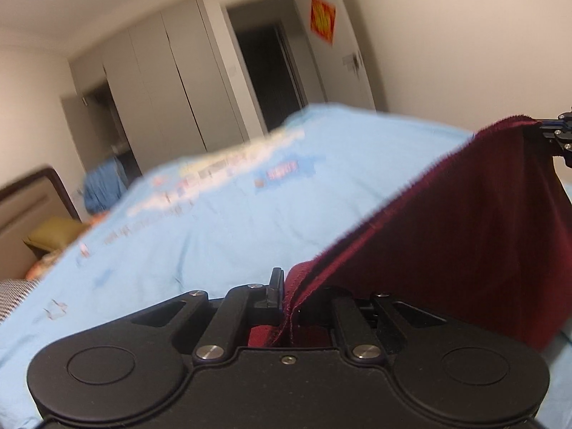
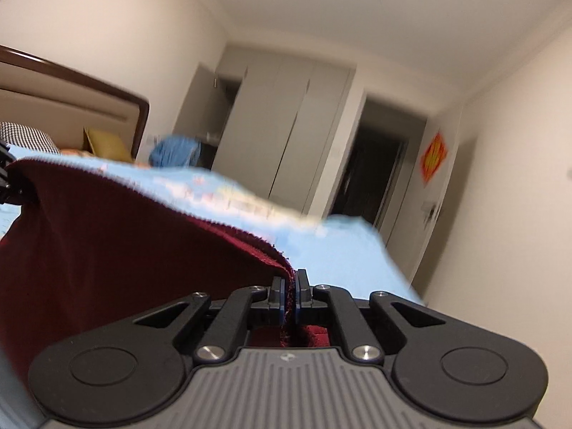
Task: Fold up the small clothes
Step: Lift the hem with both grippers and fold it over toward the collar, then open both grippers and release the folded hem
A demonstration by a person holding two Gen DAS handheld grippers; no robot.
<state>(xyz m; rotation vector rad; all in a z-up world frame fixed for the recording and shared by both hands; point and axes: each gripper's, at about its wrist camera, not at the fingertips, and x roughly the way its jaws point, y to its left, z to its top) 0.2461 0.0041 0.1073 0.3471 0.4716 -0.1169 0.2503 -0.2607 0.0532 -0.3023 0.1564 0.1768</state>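
A dark red knitted garment [image 1: 464,221] hangs stretched between my two grippers above a light blue bedspread [image 1: 221,221]. My left gripper [image 1: 287,293] is shut on one corner of its ribbed edge. At the right edge of the left wrist view, the right gripper [image 1: 557,136] pinches the other corner. In the right wrist view my right gripper [image 2: 290,289] is shut on the dark red garment [image 2: 125,243], whose cloth runs off to the left, where the left gripper [image 2: 7,175] shows at the frame edge. The lower part of the garment is hidden behind the gripper bodies.
The light blue bedspread [image 2: 339,246] has a printed pattern. A brown headboard [image 2: 89,85], a checked pillow [image 2: 25,136] and a yellow cushion [image 2: 107,143] lie at the bed's head. Grey wardrobes [image 1: 171,85], a dark doorway [image 1: 271,64] and a blue bundle [image 1: 103,186] stand beyond.
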